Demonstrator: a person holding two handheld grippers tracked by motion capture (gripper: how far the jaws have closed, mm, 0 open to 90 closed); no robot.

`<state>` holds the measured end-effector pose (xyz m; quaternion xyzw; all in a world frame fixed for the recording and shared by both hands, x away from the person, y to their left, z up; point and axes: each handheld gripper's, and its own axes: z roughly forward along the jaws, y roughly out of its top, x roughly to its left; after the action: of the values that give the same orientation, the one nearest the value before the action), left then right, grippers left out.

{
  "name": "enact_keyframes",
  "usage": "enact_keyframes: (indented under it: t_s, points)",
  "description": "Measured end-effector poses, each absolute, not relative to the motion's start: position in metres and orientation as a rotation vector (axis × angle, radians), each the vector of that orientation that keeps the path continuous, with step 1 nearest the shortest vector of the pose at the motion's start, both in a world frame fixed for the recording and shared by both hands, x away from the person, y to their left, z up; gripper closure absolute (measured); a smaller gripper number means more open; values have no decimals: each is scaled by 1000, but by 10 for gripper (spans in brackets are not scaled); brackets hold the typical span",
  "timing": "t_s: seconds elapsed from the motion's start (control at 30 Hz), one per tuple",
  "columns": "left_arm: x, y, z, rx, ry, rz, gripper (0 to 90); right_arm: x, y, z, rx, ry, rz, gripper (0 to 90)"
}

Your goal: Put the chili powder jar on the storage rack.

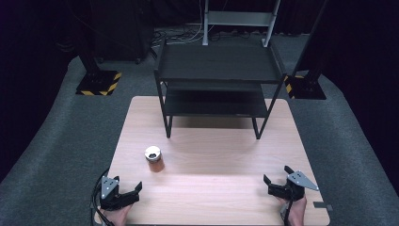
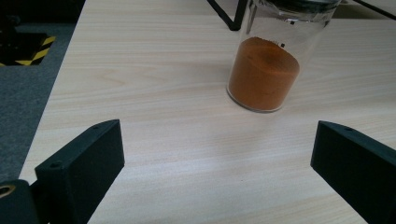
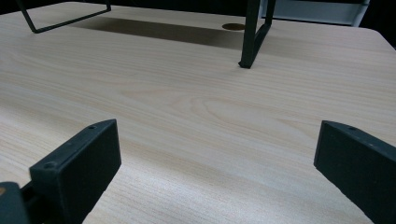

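A clear glass jar (image 1: 153, 158) holding orange powder, with a dark lid, stands upright on the wooden table (image 1: 216, 155), left of centre. In the left gripper view the jar (image 2: 267, 70) is ahead and a little to the right, apart from the jaws. My left gripper (image 1: 128, 192) rests at the table's front left corner, open, with only bare wood (image 2: 187, 140) between its jaws. At the front right my right gripper (image 1: 276, 178) is open too, with nothing between its jaws (image 3: 215, 158).
A black two-tier metal shelf (image 1: 217, 80) stands at the table's far end; one of its legs (image 3: 252, 35) is ahead of the right gripper. Grey carpet (image 1: 56, 141) surrounds the table, with black-and-yellow stand bases (image 1: 99, 83) beyond.
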<state>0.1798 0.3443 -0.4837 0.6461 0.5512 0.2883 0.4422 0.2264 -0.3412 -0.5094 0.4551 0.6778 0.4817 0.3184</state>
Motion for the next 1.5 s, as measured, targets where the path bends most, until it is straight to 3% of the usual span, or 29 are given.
enact_keyframes:
  t_s: [0.63, 1.3, 1.37, 1.4, 1.43, 1.5]
  points:
    - [192, 322, -483, 1609, 1342, 695, 5, 223, -342, -512, 1179, 1771, 1281, 0]
    - [262, 289, -486, 1609, 1319, 685, 24, 223, -340, -511, 1172, 1780, 1261, 0]
    - [273, 288, -490, 1607, 1322, 658, 55, 223, -339, -511, 1171, 1780, 1259, 0]
    - [279, 294, -493, 1617, 1293, 613, 114, 223, -339, -511, 1171, 1781, 1258, 0]
    - [280, 292, -496, 1619, 1280, 628, 249, 223, -339, -511, 1171, 1781, 1257, 0]
    - [280, 284, -496, 1627, 1282, 668, 279, 223, -340, -511, 1170, 1781, 1259, 0]
